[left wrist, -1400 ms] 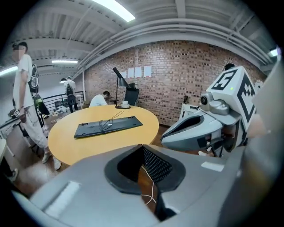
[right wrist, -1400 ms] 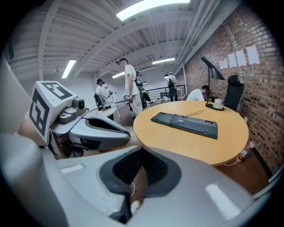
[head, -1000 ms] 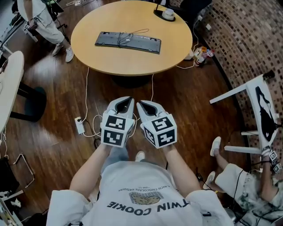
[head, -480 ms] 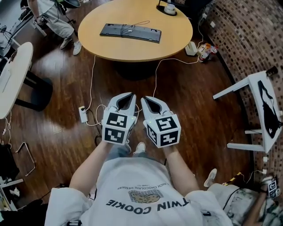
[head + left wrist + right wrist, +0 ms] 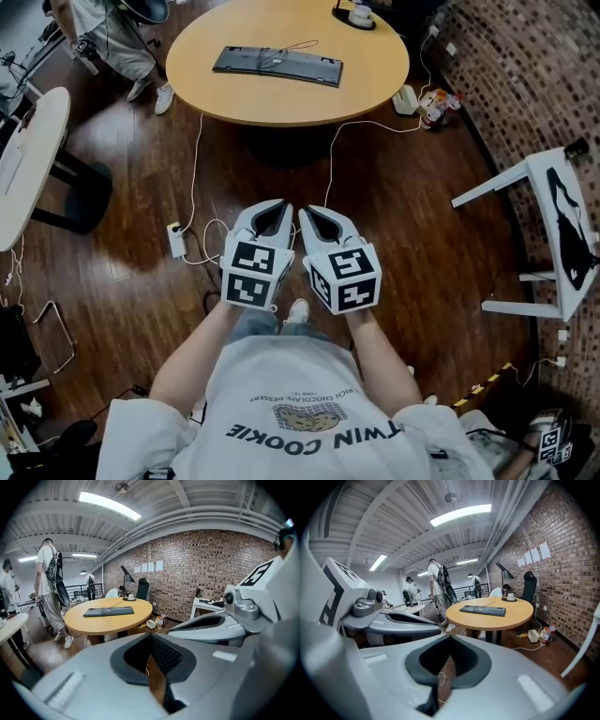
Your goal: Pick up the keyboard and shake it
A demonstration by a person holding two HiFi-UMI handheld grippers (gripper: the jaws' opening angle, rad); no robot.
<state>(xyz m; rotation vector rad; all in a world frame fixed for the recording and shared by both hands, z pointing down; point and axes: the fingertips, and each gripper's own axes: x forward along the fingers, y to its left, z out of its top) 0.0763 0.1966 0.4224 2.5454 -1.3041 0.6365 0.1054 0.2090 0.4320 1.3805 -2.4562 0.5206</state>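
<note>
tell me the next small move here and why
Probably step toward the round table. The keyboard lies on it, far ahead, while the left hand-held gripper and right hand-held gripper are shut and empty, side by side, nowhere near it.

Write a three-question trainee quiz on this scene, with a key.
1. True or false: the keyboard lies on the round table, untouched by either gripper.
2. The left gripper and right gripper are: A) both shut and empty; B) both open; C) gripping a cable.
3. What is the wall at the right made of?
Key: 1 true; 2 A; 3 brick.
</note>
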